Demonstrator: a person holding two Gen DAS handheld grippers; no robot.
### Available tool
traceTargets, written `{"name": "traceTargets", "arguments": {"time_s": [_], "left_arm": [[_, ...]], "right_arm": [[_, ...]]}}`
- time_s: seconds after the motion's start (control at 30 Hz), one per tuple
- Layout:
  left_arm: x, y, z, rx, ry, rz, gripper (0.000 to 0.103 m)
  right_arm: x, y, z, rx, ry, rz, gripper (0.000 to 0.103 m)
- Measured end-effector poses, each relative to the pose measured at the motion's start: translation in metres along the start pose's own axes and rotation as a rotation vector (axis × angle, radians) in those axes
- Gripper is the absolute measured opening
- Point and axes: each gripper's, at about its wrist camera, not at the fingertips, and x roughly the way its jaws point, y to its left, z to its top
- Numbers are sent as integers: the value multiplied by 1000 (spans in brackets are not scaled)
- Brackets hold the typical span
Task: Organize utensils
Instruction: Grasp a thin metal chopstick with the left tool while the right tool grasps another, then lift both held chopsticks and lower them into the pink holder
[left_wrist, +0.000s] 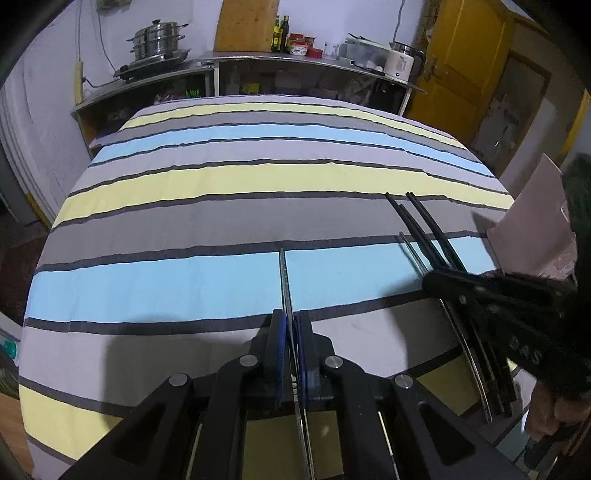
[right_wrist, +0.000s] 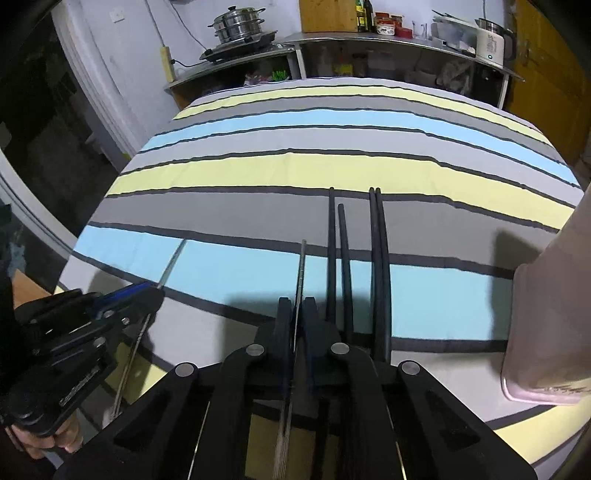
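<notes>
Black grippers (left_wrist: 291, 328) (right_wrist: 297, 314) clamp slim steel chopsticks (left_wrist: 284, 277) (right_wrist: 301, 266) — striped cloth (left_wrist: 221, 177).

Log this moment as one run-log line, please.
left gripper: shut on metal chopstick | right gripper: shut on another | black chopsticks: on cloth

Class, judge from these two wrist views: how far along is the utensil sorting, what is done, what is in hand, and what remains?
Done: nothing visibly sorted. In hand: the left claw is shut on one metal chopstick, the right claw on another metal chopstick. Left: four black chopsticks lie loose on the striped cloth beside the pink container.
</notes>
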Motion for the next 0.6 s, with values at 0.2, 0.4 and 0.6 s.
{"name": "traceTargets", "arguments": {"time_s": [0.2, 0.4, 0.6], "left_arm": [[-14, 3, -3, -50, -21, -48, 5], [-56, -8, -3, -48, -98, -104, 5], [-97, -24, -5, -15, -160, -151, 5]], "right_arm": [[-25, 5, -6, -6, -47, 40, 5], [-62, 9, -12, -5, -109, 78, 5], [-104, 15, -20, -10, -180, 101, 5]]}}
